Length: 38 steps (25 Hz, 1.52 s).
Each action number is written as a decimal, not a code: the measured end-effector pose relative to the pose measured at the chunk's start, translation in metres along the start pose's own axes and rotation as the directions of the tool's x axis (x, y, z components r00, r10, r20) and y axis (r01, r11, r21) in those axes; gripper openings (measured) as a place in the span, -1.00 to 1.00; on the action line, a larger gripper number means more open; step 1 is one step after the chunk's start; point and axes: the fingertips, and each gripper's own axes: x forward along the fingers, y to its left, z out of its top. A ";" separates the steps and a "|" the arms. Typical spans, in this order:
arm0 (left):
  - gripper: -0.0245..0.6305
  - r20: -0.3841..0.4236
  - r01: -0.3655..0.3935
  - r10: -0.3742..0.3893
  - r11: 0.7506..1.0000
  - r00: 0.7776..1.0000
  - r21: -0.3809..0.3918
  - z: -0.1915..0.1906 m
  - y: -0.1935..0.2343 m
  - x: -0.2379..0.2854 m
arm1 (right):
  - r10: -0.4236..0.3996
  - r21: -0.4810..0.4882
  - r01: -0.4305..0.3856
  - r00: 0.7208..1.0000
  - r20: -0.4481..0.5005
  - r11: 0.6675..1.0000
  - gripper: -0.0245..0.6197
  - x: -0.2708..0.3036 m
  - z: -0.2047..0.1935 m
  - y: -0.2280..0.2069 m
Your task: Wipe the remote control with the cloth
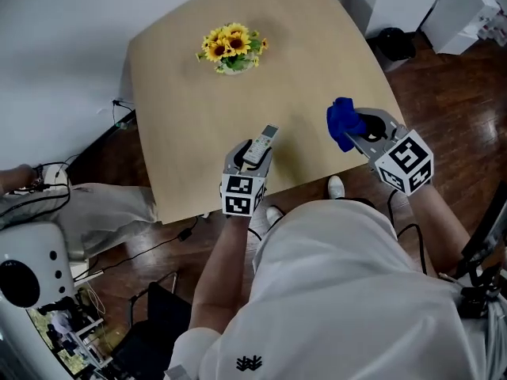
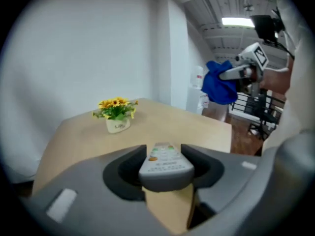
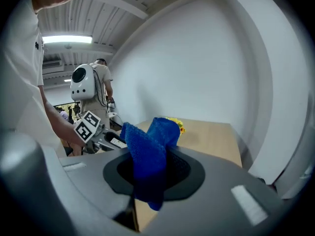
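Left gripper [image 1: 255, 155] clamped on remote control [image 1: 261, 145], right gripper [image 1: 353, 135] pinching blue cloth [image 1: 342, 122]

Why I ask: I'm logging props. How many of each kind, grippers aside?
Remote: 1
Cloth: 1
Flower pot: 1
Table: 1
Total: 4

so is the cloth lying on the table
No, the cloth is pinched in the right gripper, up off the table.
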 end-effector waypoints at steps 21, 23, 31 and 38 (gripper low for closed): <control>-0.21 -0.282 -0.385 0.305 0.874 0.910 -0.297 -0.087 0.046 0.059 | 0.013 0.126 0.001 0.994 -0.109 0.992 -0.68 -0.061 -0.080 -0.037; -0.20 -0.322 -0.389 0.291 0.869 0.901 -0.305 -0.096 0.045 0.064 | 0.013 0.132 0.001 0.994 -0.106 0.991 -0.68 -0.062 -0.084 -0.039; -0.19 -0.447 -0.386 0.240 0.882 0.862 -0.271 -0.114 0.035 0.075 | 0.047 0.164 -0.031 0.994 -0.096 0.986 -0.68 -0.070 -0.087 -0.043; 0.00 -0.458 -0.337 0.195 0.907 0.868 -0.253 -0.105 0.036 0.077 | 0.109 0.204 -0.085 0.988 -0.108 0.975 -0.68 -0.063 -0.099 -0.040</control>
